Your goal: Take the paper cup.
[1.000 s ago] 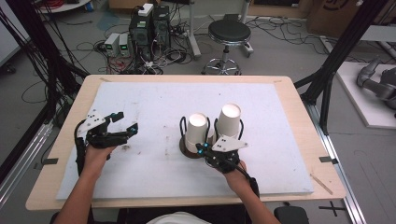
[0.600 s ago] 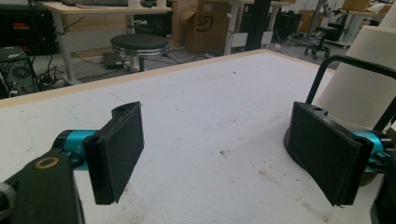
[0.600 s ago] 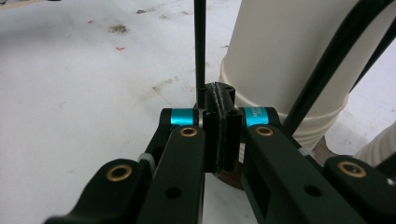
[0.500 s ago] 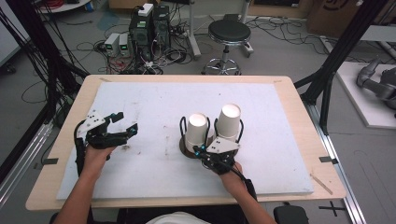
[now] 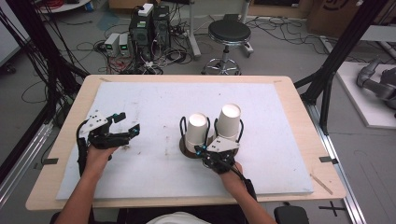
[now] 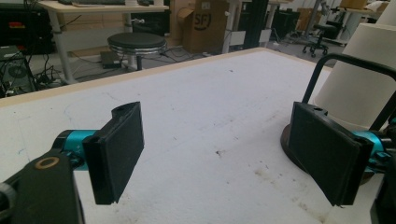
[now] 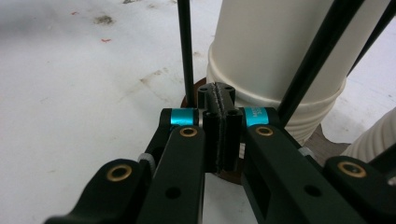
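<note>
Two white paper cups stand upside down mid-table, each inside a black wire frame on a brown round base: the left cup (image 5: 198, 130) and the right cup (image 5: 229, 121). My right gripper (image 5: 205, 149) sits at the near edge of their bases, shut. In the right gripper view its pads (image 7: 219, 107) press together just in front of the left cup (image 7: 275, 51) and over the brown base (image 7: 191, 95); I see nothing between them. My left gripper (image 5: 129, 121) rests at the table's left, open, pointing toward the cups. Its jaws (image 6: 219, 154) stand wide apart over bare table, with a cup (image 6: 364, 74) ahead on the right.
A white stained mat (image 5: 140, 102) covers the wooden table (image 5: 299, 107). On the floor beyond the far edge stand a black stool (image 5: 229, 35) and computer boxes (image 5: 144, 28) among cables. Black frame posts (image 5: 341, 56) rise at the right.
My right gripper has shifted slightly left along the cup bases. The left gripper and both cups have stayed where they were.
</note>
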`<act>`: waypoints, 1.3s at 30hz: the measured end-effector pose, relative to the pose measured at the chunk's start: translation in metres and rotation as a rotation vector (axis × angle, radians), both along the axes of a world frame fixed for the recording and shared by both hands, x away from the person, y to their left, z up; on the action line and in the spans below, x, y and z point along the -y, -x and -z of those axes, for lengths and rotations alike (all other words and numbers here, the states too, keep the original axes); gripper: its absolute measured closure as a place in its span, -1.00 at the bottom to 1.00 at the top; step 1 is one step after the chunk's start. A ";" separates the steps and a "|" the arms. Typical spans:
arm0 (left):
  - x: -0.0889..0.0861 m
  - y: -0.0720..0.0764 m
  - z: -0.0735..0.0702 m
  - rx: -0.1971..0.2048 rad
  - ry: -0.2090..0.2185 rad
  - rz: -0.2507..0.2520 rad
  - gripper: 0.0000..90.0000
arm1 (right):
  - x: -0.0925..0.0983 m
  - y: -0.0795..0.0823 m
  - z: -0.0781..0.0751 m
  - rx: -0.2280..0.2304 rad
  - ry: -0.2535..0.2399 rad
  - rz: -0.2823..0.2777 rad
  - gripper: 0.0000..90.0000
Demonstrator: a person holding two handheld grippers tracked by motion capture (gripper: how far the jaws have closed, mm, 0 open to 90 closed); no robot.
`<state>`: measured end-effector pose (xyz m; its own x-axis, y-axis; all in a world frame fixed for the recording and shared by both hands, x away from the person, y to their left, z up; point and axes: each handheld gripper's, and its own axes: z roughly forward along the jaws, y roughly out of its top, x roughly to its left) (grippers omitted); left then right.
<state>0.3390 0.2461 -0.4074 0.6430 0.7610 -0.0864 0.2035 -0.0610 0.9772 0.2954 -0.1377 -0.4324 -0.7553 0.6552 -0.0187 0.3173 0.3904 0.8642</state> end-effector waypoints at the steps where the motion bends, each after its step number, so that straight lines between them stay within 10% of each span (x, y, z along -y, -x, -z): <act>1: 0.000 0.000 0.000 0.000 -0.003 0.001 -0.58 | 0.000 0.000 0.000 -0.004 -0.002 0.002 1.00; 20: 0.012 0.000 -0.005 0.022 -0.001 0.030 -0.58 | -0.007 0.000 0.002 -0.077 -0.053 0.103 1.00; 39: 0.070 -0.015 -0.042 0.026 0.065 0.227 -0.58 | -0.009 -0.002 0.005 -0.081 -0.043 0.106 1.00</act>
<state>0.3538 0.1763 -0.3650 0.7995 0.5902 -0.1114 0.1662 -0.0391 0.9853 0.2976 -0.1283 -0.4372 -0.6799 0.7300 0.0694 0.4244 0.3146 0.8491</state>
